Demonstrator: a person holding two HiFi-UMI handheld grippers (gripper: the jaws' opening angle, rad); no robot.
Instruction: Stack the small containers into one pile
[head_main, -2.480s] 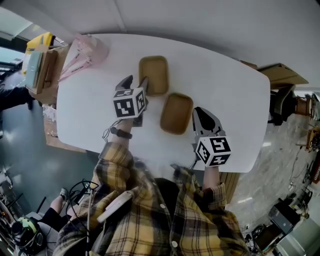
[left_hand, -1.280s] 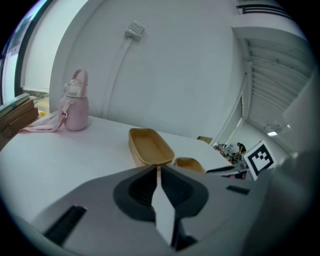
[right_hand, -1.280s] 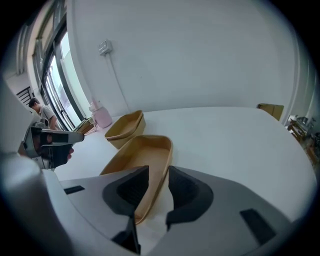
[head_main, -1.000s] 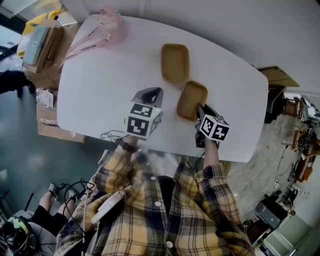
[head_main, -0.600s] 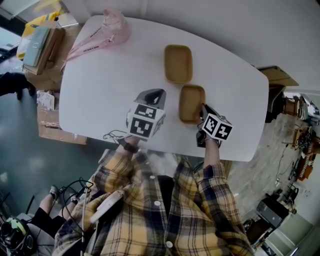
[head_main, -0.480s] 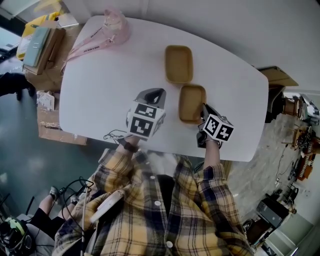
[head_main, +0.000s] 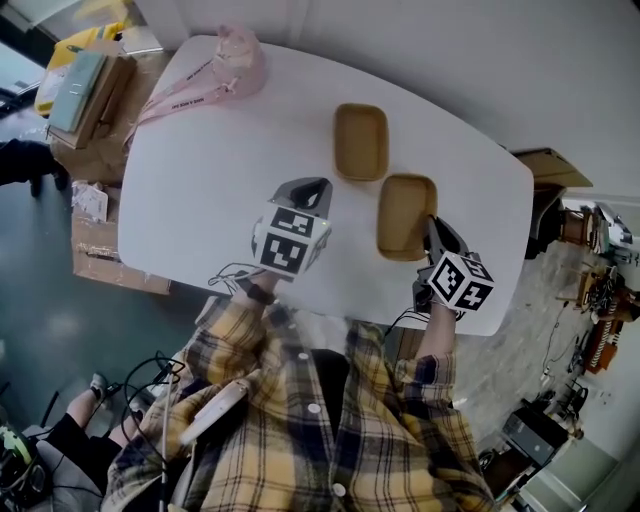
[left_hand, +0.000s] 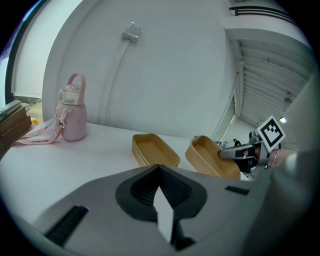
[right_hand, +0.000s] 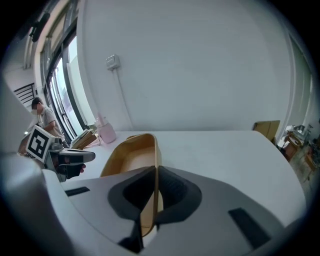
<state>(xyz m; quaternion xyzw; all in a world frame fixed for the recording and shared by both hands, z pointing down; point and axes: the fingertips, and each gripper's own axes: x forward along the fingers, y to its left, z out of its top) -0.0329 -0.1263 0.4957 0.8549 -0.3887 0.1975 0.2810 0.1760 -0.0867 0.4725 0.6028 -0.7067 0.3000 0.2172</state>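
Over a white oval table (head_main: 200, 170) in a pale-walled room: pressed together, empty, at the left gripper (head_main: 308, 188); just clamped shut on a tan container (head_main: 405, 212) wall at the right gripper (head_main: 432, 226).

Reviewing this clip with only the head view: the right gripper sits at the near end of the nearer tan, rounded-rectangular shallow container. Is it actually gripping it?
Observer: Yes. In the right gripper view the right gripper has just been closing, and its jaws now pinch the thin side wall of the nearer tan container, one pad inside and one outside.
Operator: What about the left gripper? From above I only see its top.
Observer: The left gripper view shows its jaws together with nothing between them.
Operator: And the pink bottle at the far corner, standing or lying?
Observer: Standing upright in the left gripper view, with a loop handle on top.
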